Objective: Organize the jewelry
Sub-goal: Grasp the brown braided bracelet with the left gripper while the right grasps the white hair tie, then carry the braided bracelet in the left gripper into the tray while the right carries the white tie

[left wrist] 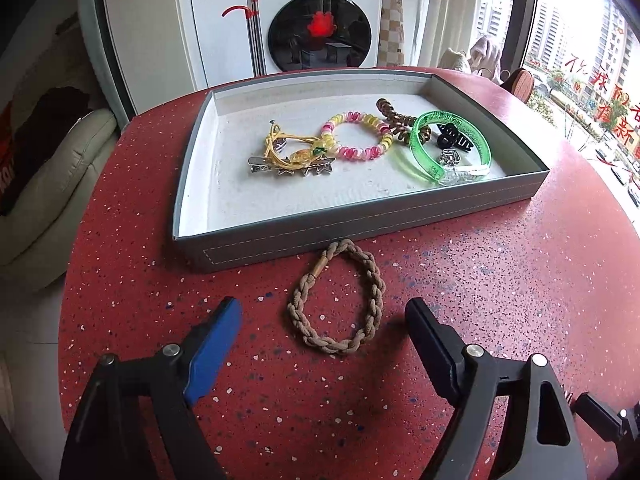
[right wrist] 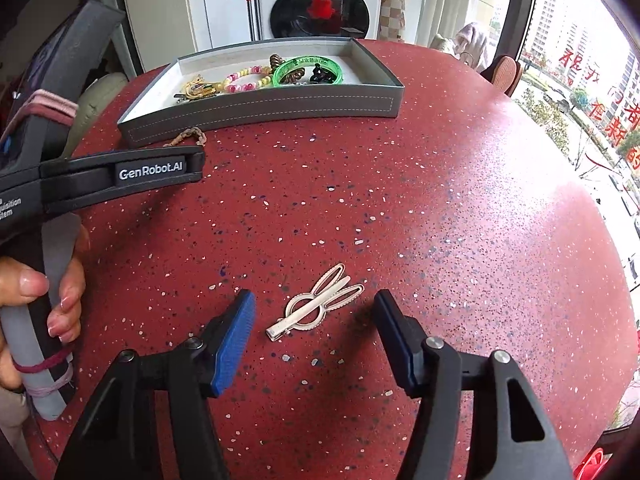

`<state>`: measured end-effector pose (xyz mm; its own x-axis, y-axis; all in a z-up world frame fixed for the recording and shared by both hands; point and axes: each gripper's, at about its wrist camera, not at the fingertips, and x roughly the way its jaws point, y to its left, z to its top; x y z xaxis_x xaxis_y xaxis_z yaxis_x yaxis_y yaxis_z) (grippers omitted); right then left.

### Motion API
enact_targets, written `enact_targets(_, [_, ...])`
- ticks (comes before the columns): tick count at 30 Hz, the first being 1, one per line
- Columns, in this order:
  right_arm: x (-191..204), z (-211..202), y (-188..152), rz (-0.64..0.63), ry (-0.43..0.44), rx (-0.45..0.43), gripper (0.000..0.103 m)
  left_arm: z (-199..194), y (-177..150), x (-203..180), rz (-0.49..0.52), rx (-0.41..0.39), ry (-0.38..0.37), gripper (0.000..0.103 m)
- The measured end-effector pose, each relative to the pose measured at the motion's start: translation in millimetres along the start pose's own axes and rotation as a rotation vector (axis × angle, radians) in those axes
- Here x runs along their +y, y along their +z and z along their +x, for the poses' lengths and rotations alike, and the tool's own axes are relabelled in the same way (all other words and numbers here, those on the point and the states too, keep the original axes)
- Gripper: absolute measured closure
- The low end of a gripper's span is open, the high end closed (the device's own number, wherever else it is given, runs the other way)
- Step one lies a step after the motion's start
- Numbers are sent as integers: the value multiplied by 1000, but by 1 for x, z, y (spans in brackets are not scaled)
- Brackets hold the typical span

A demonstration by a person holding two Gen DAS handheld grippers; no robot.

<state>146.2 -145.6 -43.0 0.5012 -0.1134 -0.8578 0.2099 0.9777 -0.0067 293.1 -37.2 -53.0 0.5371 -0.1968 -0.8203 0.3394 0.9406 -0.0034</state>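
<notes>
The red speckled tabletop (left wrist: 460, 280) carries a grey tray (left wrist: 360, 222) near its far side, and most of the sorting looks done: a green bangle (left wrist: 436, 120), a pink-and-yellow coil bracelet (left wrist: 356, 136), a brown coil tie (left wrist: 394, 118), a yellow cord piece (left wrist: 280, 144) and a silver clip (left wrist: 292, 166) already lie inside. Two items remain outside. A braided tan band (left wrist: 336, 300) lies just in front of the tray wall, between the wide-spread jaws of the left hand-held gripper (left wrist: 324, 320), untouched. A small silver rabbit hair clip (right wrist: 316, 304) rests well away from the tray, between the half-spread jaws of the right hand-held gripper (right wrist: 314, 310), whose pads do not touch it.
</notes>
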Motion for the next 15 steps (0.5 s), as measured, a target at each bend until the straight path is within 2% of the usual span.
enact_targets(2, [1,-2,0,-21,6,-4,51,0,0,-1,-8,-7,-12,9])
enact_targets(4, [-1,-3,0,-32,18,-4,69,-2,0,-2,-3,-12,-11,19])
enact_targets(7, [-4,-4,-1,-31,43,3,78,-3,0,-2,-4,-13,-12,24])
enact_targets(9, [-9,-4,0,-22,55,9,83,-4,-1,-2,-10,-21,-9,28])
enact_targets(11, [-14,-4,0,-11,73,14,83,-5,-2,-2,-10,-27,-14,39])
enact_targets(12, [-15,-4,0,-11,77,14,83,-6,-3,-3,-5,-29,-14,48])
enact_targets(14, [-17,-4,0,-13,88,12,83,-7,-3,-4,7,-30,-15,56])
enact_targets(15, [-19,-5,0,-14,95,11,83,-7,-3,-4,10,-32,-17,64])
